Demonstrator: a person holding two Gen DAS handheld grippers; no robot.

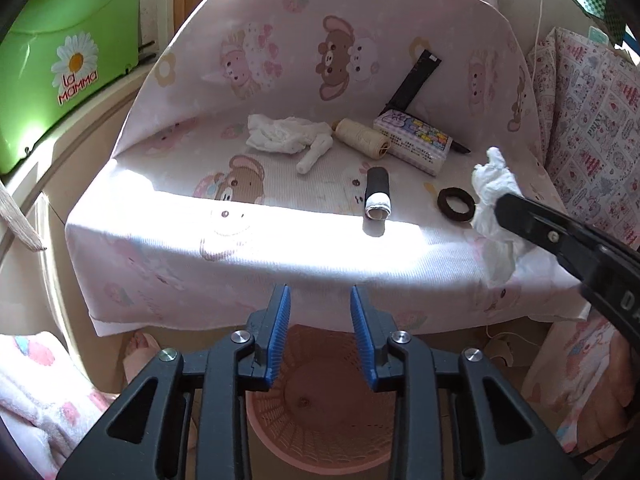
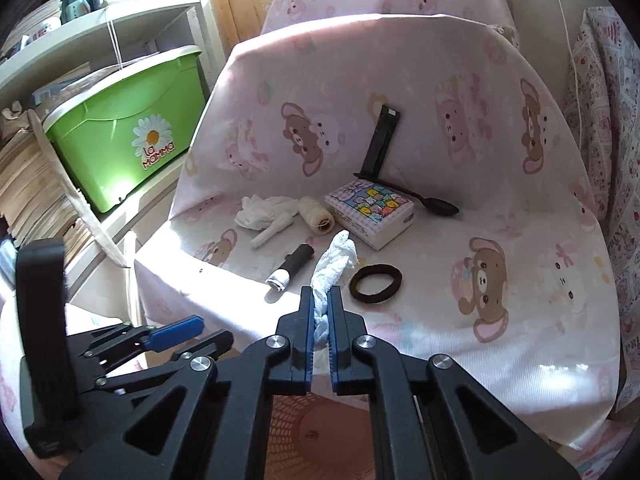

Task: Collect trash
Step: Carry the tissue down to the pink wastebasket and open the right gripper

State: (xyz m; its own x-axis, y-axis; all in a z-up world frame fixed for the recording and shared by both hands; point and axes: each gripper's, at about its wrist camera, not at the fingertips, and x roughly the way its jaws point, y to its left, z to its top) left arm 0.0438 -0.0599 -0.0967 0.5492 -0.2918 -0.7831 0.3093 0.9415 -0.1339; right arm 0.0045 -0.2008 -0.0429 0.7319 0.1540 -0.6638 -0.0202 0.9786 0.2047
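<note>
The right tongs [image 2: 320, 312] are clamped narrow on a crumpled white tissue [image 2: 334, 260], lifted just above the front edge of the pink bear-print tabletop [image 2: 500, 360]. The left tongs [image 1: 320, 336] stand wide with nothing between them, over the pink mesh basket [image 1: 320, 432] that sits below that same front edge. Farther back from the edge lies another crumpled tissue [image 1: 280, 134], beside a cream thread spool [image 1: 362, 138]. Nearer the edge rest a black spool [image 1: 377, 194] and a dark hair tie [image 1: 456, 205].
</note>
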